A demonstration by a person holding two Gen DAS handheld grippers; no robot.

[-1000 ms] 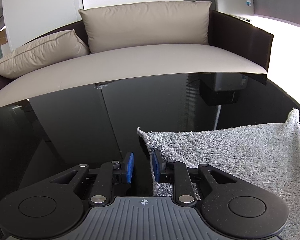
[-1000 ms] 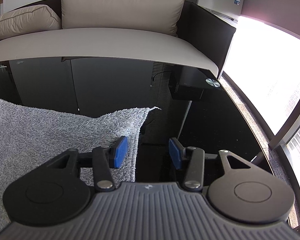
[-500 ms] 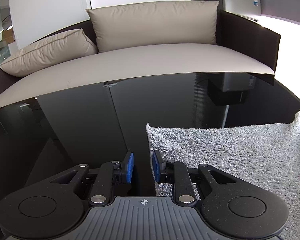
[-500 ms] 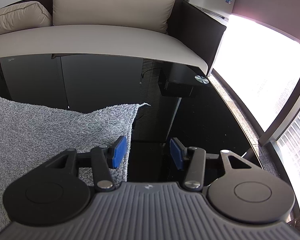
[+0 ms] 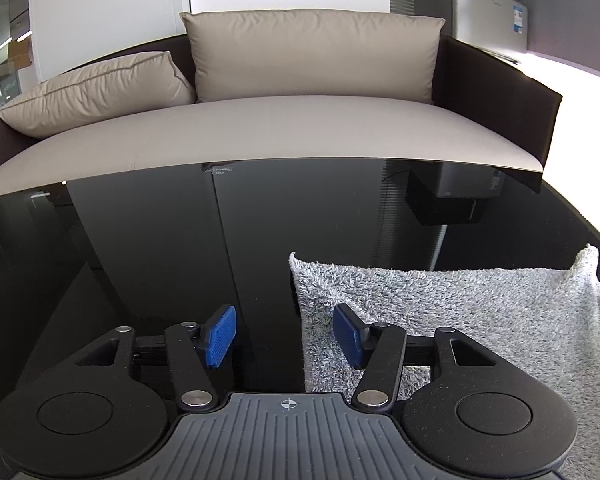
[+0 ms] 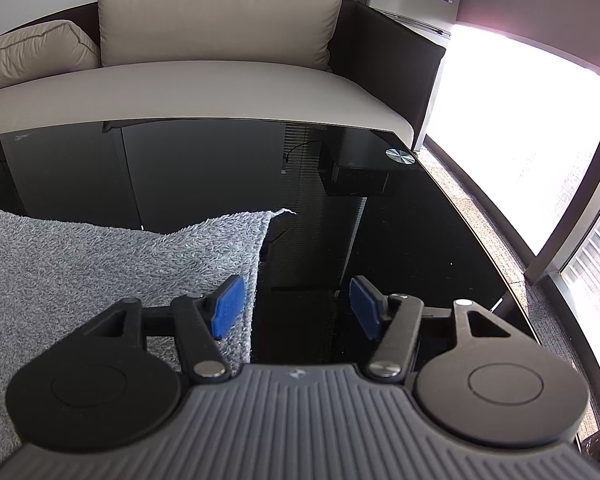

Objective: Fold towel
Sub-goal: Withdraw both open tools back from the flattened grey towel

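Where the glossy black glass table spreads out, it mirrors the room so cleanly that the blinds and a dark box show upside down in it. Beyond its far edge, at twelve o'clock, sits a beige sofa with a dark frame, one large back cushion and a smaller pillow slumped at ten o'clock. A silver mini fridge stands behind the sofa's arm at one o'clock, and bright windows glare along the right side. A small round metal disc marks the table's far right corner.

The grey fluffy towel lies flat on the glass between the two tools, its far left corner slightly curled and its far right corner peaked up a little.

The left gripper is low over the towel's left edge, its blue pads spread apart; the right-hand pad is over the pile, the other over bare glass, and I cannot tell whether either touches. The right gripper mirrors it at the towel's right edge, jaws wide, the left pad above the cloth and the right one above the table.
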